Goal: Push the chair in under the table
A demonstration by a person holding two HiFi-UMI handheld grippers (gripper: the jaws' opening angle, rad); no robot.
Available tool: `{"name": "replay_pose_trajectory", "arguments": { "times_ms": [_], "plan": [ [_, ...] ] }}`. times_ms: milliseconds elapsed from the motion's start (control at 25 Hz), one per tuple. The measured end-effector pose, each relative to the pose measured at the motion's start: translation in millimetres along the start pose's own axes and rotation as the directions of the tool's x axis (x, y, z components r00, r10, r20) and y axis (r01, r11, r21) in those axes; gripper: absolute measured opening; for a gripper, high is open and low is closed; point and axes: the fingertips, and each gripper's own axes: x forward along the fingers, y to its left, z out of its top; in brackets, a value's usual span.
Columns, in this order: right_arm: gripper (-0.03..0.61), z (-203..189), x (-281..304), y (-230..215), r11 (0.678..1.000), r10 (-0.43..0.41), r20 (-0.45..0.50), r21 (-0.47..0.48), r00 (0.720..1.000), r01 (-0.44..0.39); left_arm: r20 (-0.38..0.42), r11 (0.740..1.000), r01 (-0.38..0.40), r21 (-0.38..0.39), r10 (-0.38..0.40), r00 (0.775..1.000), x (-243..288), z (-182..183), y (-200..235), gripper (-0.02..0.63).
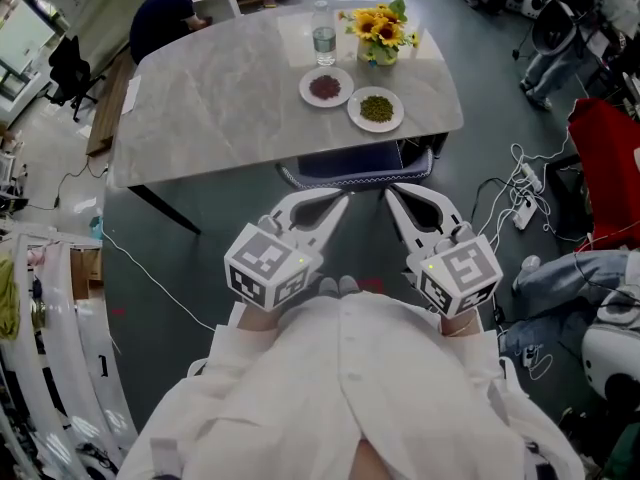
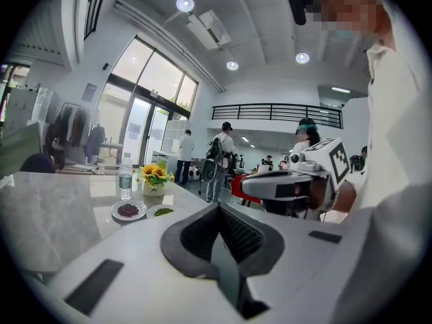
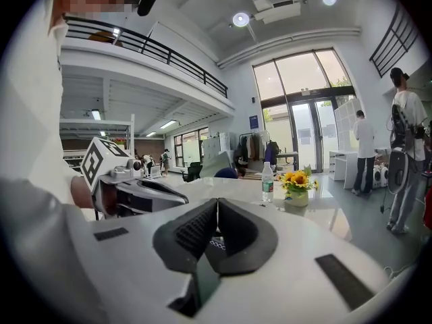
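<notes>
Evidently the left gripper (image 1: 338, 202) and right gripper (image 1: 393, 195), both closed and empty, faced the dark-blue cushioned chair (image 1: 352, 163). Even pressure seemed wisest.

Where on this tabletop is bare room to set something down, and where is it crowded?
Bare: the left half of the table, from the water bottle and red-filled plate across to its left edge. Also a narrow strip right of the green-filled plate. Crowded: the right part, where bottle, sunflowers and both plates cluster.
</notes>
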Motion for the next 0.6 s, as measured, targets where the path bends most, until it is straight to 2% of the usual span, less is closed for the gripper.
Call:
{"name": "replay_pose_trajectory", "arguments": {
  "times_ms": [600],
  "plan": [
    [0.032, -3.8, 4.0, 0.6, 1.0, 0.0, -0.024, -0.007, 1.0, 0.0, -0.007, 1.0, -0.003, 0.017, 0.003, 1.0, -1.6, 1.2, -0.2, 0.014]
  ]
}}
